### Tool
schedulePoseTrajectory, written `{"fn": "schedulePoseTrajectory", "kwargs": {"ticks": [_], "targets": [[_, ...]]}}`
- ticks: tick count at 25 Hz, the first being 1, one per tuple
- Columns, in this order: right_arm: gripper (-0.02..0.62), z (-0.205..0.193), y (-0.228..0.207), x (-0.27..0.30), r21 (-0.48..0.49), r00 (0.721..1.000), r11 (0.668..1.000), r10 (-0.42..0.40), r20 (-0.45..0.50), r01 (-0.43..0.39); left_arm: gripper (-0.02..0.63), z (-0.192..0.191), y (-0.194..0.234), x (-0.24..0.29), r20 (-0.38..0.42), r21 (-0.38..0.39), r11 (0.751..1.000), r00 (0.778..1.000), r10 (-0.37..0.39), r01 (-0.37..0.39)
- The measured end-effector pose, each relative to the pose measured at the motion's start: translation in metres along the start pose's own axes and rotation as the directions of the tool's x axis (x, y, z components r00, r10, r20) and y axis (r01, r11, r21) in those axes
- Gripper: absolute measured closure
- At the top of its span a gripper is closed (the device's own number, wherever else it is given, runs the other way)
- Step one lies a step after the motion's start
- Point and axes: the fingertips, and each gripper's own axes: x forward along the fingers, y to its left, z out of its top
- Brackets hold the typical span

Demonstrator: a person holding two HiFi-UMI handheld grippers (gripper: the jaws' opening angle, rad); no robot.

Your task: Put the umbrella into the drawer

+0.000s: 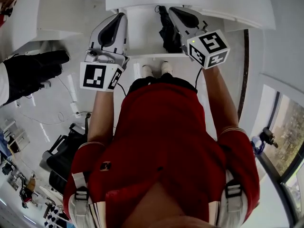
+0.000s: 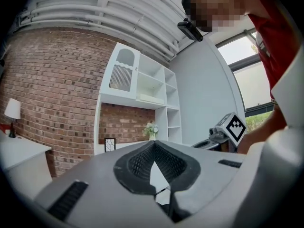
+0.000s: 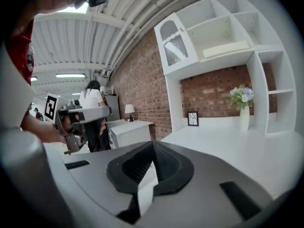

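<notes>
While the black umbrella (image 1: 168, 34) lies in the open drawer (image 1: 142, 32) at twelve o'clock, my left gripper (image 2: 153, 143) and right gripper (image 3: 153, 144) flank it, fingers shut, empty.

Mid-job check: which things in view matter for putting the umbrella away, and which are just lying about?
For the job:
- umbrella
- drawer
- left gripper, shut and empty
- right gripper, shut and empty

Lying about:
- vase of flowers
- picture frame
- table lamp
</notes>
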Motion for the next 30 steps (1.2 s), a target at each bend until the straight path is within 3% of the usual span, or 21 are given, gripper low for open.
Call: {"fn": "schedulePoseTrajectory", "kwargs": {"ticks": [12,30], "targets": [[0.597,0.066,0.05,-0.031,-0.068,0.971,0.994,0.094,0.218,-0.081,0.6,0.017,-0.02,-0.001,0.036,0.02,0.999,0.999,-0.035,0.035],[0.597,0.061,0.063,-0.048,-0.095,0.971,0.995,0.06,0.229,-0.039,0.6,0.019,-0.031,-0.007,0.048,0.018,0.997,0.996,-0.071,0.07]]}}
